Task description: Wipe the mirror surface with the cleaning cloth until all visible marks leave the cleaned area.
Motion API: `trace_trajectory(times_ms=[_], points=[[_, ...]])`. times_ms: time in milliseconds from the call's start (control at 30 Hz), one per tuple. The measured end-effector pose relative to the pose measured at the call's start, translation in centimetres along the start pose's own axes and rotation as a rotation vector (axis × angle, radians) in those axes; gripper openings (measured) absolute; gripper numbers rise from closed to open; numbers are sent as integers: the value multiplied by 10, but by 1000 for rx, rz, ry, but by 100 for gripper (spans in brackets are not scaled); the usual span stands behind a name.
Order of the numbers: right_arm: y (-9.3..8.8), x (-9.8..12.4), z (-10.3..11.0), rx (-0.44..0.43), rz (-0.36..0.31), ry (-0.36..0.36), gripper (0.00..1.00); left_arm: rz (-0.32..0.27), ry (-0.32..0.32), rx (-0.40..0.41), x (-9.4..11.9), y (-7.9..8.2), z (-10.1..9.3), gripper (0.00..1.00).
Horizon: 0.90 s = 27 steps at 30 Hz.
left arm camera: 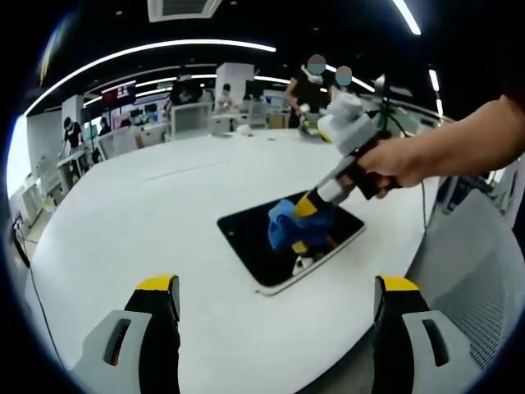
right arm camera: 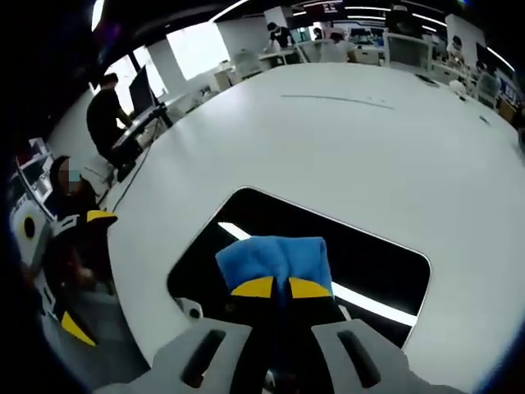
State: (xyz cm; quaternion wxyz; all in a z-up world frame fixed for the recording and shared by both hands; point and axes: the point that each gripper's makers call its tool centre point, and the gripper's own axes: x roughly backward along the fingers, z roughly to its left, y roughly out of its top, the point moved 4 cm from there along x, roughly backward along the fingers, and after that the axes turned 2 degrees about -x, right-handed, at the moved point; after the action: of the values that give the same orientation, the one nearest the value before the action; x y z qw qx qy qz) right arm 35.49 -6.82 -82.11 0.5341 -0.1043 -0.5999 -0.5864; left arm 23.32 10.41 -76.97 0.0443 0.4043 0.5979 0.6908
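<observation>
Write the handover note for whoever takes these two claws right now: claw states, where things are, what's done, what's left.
Right claw: shut on the blue cloth, held over the mirror.
Left claw: open, empty, held back from the mirror's near edge above the white table.
Mirror lies flat on the table; the cloth sits over its middle.
Done: cloth gripped and brought to the glass.
Left: wiping. The pictures cannot show which marks remain, so check the whole surface before stopping.

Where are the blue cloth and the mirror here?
blue cloth point(right arm camera: 275, 256), right gripper view, its bunched top.
mirror point(left arm camera: 246, 234), left gripper view, bare dark glass left of the cloth.
</observation>
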Motion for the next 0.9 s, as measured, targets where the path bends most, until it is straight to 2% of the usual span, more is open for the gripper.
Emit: trace_trajectory(times_ms=[433,900], points=[[-7,11,-14,22,13,-26,0,11,-9,-11,-1,-1,-2,99],[-18,31,-48,-3,20,-78,0,20,-21,-24,-2,-2,-4,99]])
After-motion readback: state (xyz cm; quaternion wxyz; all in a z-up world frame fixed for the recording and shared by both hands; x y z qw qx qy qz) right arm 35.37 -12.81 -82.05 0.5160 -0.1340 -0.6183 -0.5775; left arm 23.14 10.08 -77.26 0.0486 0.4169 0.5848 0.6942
